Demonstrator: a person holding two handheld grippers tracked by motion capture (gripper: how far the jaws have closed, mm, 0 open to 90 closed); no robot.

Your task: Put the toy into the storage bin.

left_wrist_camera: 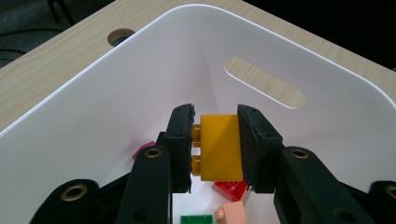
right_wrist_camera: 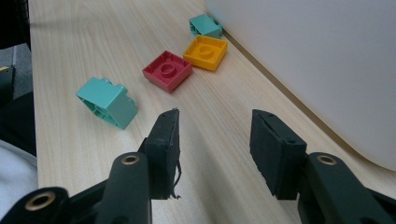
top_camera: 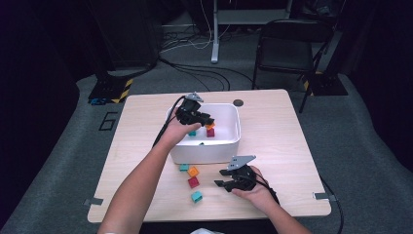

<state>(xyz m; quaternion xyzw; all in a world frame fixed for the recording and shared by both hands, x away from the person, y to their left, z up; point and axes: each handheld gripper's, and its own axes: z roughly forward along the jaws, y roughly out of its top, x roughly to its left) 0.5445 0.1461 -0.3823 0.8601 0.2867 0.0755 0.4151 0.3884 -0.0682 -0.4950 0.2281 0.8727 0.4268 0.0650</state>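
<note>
Between left gripper (left_wrist_camera: 215, 147) fingers (left_wrist_camera: 181, 144), yellow brick (left_wrist_camera: 219, 147) clamped, over white bin (left_wrist_camera: 140, 93).

A bin (top_camera: 229, 146) sits mid-surface (top_camera: 272, 146) with several bricks (top_camera: 210, 131) inside it. Four loose bricks (top_camera: 193, 183) lie before its near wall, left of the right gripper (top_camera: 225, 184). The left gripper (top_camera: 210, 124) hangs inside the bin.

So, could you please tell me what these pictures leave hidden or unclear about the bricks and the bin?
- Left gripper view: the left gripper covers much of the white bin floor; the red brick shows only partly behind the held yellow brick.
- High view: bricks inside the bin are too small to count.
- Right gripper view: the bin is cut off by the frame edge.
</note>
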